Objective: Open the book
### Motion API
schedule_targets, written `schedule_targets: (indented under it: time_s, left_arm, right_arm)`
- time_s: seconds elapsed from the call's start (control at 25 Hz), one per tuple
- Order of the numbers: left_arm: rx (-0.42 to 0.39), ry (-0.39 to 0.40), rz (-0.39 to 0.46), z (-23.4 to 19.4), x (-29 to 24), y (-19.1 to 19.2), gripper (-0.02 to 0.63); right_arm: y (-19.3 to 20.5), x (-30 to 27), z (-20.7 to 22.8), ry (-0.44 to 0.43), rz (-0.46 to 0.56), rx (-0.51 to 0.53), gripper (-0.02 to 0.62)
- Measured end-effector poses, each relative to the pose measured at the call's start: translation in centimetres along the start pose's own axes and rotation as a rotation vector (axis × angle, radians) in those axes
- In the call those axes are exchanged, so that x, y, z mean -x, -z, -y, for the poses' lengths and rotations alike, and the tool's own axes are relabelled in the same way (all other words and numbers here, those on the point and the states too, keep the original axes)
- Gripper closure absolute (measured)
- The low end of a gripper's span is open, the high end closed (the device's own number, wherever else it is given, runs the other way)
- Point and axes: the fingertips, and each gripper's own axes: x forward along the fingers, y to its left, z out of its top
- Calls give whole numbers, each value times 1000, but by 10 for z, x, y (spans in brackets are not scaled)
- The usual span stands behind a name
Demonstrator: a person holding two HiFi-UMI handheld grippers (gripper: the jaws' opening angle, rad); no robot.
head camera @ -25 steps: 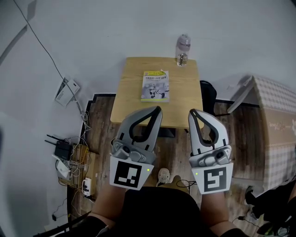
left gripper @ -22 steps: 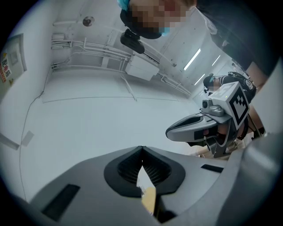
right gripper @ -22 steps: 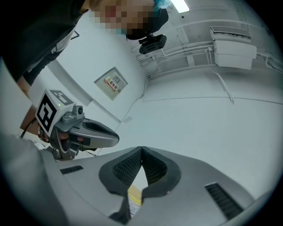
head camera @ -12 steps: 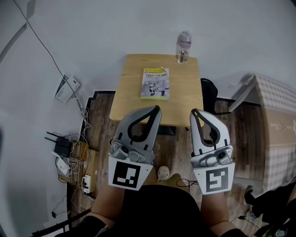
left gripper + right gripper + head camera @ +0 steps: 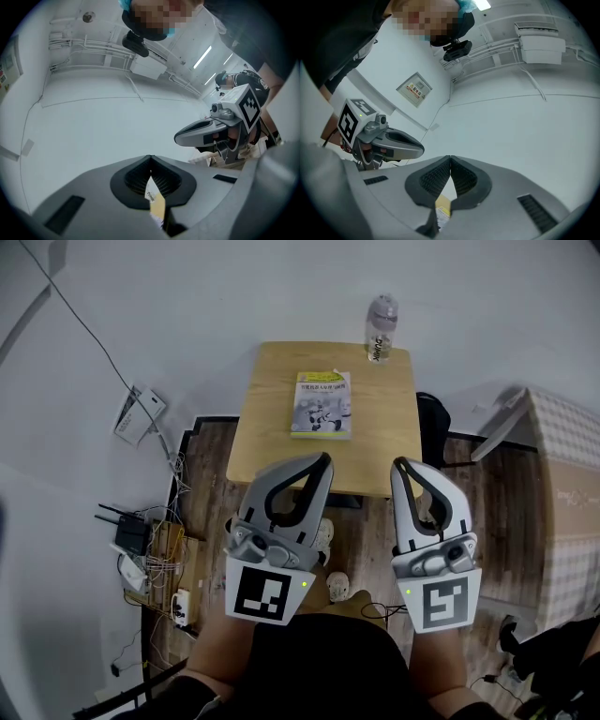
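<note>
Book (image 5: pixel 322 405): closed, cover up, flat on the wooden bench (image 5: pixel 267 423).

Head view:
- The book is straight ahead of the left gripper (image 5: pixel 324 459), well apart, nothing touching it.
- The right gripper (image 5: pixel 401 464) sits just beside the left one, level with it. The book is ahead and off to its left.
- Both grippers hang over the near edge of the bench, tips pointing toward it.
- A clear water bottle (image 5: pixel 379 329) stands upright at the far edge of the bench, beyond the book, roughly ahead of the right gripper.
- A cardboard box (image 5: pixel 562 493) is on the floor right of the right gripper. A router and cable tangle (image 5: pixel 131 545) are left of the left gripper.

Left gripper view:
- Jaws clenched, ribbed pads meeting at the tip, nothing between them.
- A sliver of tan bench shows through the gap behind the pads.
- The other gripper is off to the right.

Right gripper view:
- Jaws also pressed together and empty.
- A bit of tan bench and yellow print is visible below the pads.
- The left gripper is alongside on the left.
</note>
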Motion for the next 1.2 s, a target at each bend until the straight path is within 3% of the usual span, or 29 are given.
schedule_targets:
  time_s: [0.52,1.2]
  left_arm:
    - [24,23,-9,-37,-52,40,601]
    - [14,65,24,-116,-152,80,601]
  right_arm:
    - [36,-61,19,-10,-45,13,566]
    - [74,-171,80,36,-60,31,566]
